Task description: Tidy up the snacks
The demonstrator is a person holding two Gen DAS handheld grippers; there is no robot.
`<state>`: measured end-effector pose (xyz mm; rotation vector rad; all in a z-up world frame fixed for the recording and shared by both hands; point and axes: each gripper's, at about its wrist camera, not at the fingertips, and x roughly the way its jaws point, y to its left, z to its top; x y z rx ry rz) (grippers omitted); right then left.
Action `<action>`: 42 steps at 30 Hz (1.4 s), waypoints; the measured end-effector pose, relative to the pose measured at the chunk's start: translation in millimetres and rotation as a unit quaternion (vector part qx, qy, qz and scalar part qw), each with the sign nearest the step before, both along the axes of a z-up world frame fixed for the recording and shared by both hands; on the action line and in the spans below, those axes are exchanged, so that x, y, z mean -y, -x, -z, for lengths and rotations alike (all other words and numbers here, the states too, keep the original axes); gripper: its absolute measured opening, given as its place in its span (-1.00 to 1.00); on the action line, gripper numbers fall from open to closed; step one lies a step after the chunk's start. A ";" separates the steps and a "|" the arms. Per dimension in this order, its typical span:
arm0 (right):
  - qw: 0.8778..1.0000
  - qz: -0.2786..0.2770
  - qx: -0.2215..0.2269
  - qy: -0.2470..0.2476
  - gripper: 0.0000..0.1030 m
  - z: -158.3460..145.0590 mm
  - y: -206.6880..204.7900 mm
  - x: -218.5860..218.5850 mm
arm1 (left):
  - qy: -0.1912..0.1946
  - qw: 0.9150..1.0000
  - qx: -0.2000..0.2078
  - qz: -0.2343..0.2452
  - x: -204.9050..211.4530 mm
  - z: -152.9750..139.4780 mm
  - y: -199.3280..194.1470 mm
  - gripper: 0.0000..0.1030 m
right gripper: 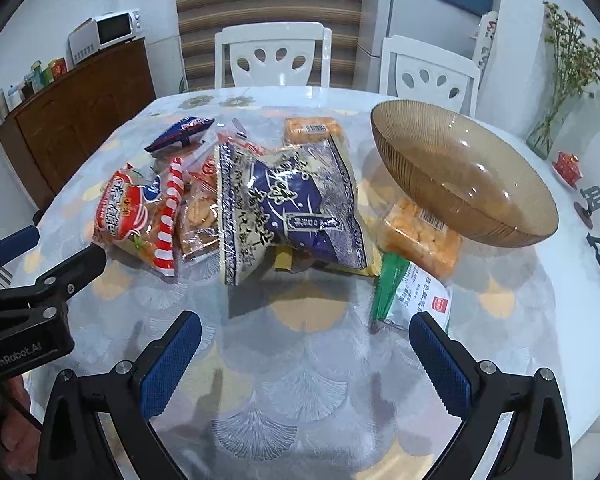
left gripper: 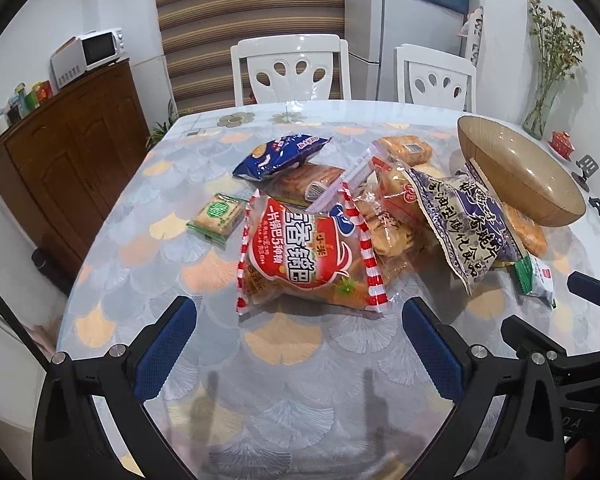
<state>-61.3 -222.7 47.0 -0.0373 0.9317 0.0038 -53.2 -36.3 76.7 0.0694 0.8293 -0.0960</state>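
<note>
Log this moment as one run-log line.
left gripper: open, empty | right gripper: open, empty | snack packets: piled on table | bowl: empty

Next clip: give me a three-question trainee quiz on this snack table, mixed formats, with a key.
1. True or false: the brown glass bowl already holds snacks.
2. Which packet lies nearest the left tool? A) red-striped packet B) blue chip bag C) small green cracker pack
3. Fill in: both the left tool and the right tool are ____.

Key: 1 false; 2 A; 3 open
</note>
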 end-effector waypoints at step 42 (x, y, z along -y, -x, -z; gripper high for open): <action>1.000 0.015 -0.011 -0.003 1.00 3.9 -1.5 7.9 | -0.001 1.000 -0.014 0.007 4.0 8.7 -1.2 0.99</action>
